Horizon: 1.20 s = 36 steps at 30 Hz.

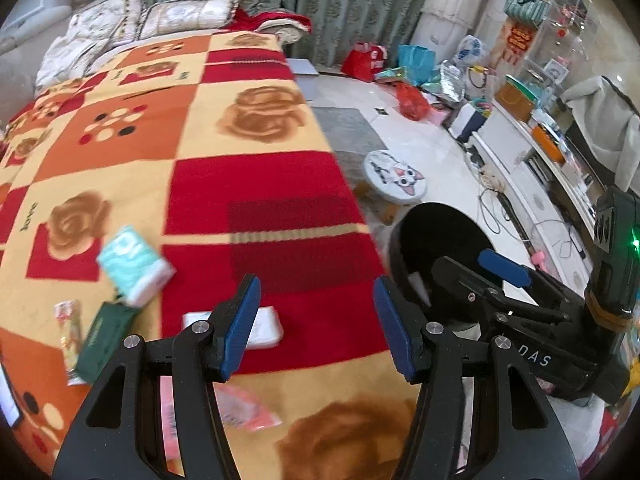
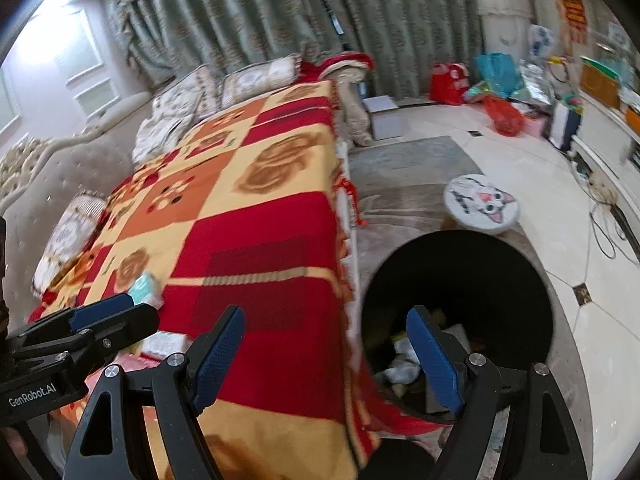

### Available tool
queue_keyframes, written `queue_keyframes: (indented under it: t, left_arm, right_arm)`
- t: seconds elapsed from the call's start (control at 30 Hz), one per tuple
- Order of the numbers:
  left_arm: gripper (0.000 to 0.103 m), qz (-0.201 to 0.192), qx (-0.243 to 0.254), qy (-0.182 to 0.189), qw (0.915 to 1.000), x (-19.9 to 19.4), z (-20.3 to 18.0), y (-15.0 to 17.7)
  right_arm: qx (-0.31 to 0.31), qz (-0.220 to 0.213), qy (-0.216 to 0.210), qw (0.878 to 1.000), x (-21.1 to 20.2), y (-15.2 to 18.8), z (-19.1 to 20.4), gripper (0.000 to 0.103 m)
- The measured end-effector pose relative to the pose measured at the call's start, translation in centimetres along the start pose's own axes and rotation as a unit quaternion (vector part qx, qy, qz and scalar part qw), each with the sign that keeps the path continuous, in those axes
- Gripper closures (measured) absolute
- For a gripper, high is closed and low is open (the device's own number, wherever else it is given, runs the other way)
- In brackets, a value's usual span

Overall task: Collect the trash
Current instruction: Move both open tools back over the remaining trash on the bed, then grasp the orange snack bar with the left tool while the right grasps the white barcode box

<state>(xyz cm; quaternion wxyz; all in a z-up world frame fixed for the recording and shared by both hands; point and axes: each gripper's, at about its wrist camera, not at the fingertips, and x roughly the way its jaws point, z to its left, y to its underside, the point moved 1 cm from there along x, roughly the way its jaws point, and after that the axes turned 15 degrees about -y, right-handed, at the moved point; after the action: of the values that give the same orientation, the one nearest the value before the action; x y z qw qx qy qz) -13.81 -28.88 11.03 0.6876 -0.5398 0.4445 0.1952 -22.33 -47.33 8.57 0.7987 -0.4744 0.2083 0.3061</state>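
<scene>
The black trash bin (image 2: 460, 280) is sitting beside the bed, holding crumpled wrappers (image 2: 404, 364). The left gripper (image 1: 316, 316) and right gripper (image 2: 328, 356) are both hanging apart, empty.

"GenRobot.AI" in white on the left gripper (image 2: 100, 316) body, seen from right wrist cam. "DAS" on the right gripper (image 1: 505, 267) body; "love" on blanket (image 1: 240, 120).
</scene>
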Motion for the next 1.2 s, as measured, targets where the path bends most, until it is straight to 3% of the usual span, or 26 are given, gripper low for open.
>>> queue_keyframes:
  t: [0.67,1.2]
  left_arm:
    - [0.045,0.008,-0.063,-0.057,0.9963,-0.2,10.2,2.1]
    - [0.045,0.027,-0.1,-0.089,0.9906,0.4,16.9,3.8]
  right_arm:
    - [-0.077,0.068,-0.057,0.993,6.3,1.2,8.3,0.022]
    - [-0.089,0.109,-0.066,0.988,8.3,2.4,10.0,0.022]
